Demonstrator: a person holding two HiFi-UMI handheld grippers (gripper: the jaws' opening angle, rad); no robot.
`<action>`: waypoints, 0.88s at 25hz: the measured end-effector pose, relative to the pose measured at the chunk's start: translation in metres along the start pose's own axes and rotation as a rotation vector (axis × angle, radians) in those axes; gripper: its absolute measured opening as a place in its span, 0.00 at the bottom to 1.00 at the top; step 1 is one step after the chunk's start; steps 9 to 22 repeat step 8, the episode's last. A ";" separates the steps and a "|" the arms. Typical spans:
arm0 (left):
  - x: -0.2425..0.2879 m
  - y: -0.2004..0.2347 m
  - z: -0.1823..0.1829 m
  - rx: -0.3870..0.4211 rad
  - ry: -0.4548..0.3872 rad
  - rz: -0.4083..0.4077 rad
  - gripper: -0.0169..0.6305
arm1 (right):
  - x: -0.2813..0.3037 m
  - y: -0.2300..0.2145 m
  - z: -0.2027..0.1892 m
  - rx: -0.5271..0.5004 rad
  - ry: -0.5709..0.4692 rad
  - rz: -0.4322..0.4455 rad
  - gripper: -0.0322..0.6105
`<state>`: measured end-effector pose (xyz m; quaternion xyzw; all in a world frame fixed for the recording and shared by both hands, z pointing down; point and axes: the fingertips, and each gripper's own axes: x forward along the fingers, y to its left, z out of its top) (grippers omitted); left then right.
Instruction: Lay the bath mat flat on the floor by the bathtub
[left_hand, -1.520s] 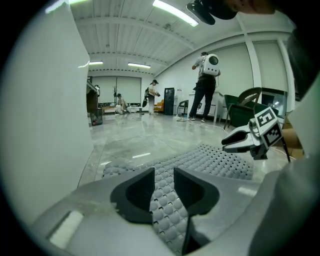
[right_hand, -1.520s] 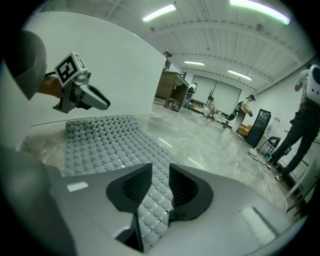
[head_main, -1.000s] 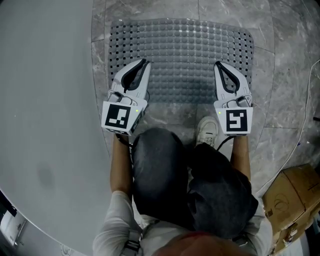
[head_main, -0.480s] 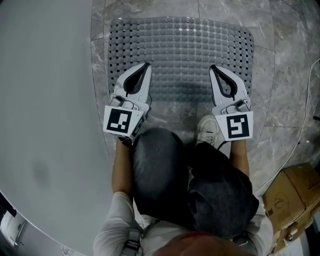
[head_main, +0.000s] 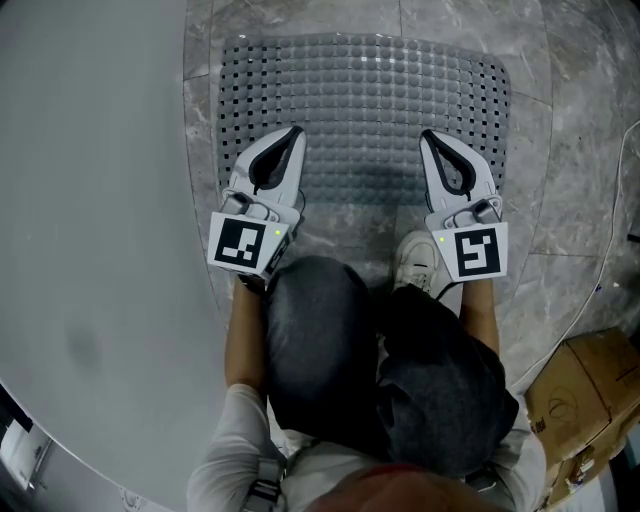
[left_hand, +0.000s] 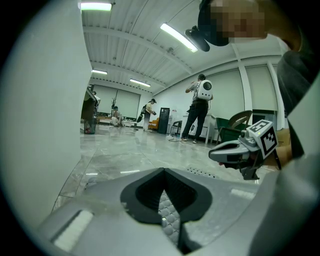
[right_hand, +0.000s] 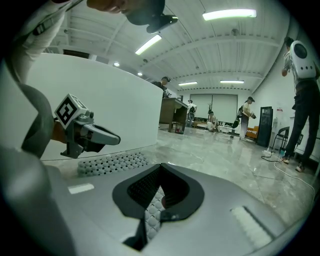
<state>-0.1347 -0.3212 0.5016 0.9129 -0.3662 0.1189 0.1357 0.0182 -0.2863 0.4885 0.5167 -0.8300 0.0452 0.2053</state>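
**Closed tips risking a snag on the mat**

The bath mat (head_main: 365, 100) is lying flat in the upper centre, just beside the bathtub (head_main: 90, 200) at left. The left gripper (head_main: 291, 133) and right gripper (head_main: 427, 137) are sitting over its near part, jaws pressed together, apparently gripping nothing. Dragging those tips back could be catching the holes and rucking it.

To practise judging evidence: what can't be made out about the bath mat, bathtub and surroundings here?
Head view: the left gripper and right gripper cover the near corners of the bath mat.
Head view: the left edge cuts off the bathtub; the lower right corner cuts the cardboard box.
Left gripper view: the distant people are too small to detail.
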 end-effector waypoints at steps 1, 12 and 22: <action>0.000 0.000 0.000 0.000 0.001 -0.001 0.03 | 0.000 0.000 -0.001 0.001 0.002 0.000 0.05; 0.003 0.001 -0.004 0.002 0.004 -0.006 0.03 | 0.003 -0.001 -0.004 0.004 0.004 -0.001 0.05; 0.003 0.001 -0.004 0.002 0.004 -0.006 0.03 | 0.003 -0.001 -0.004 0.004 0.004 -0.001 0.05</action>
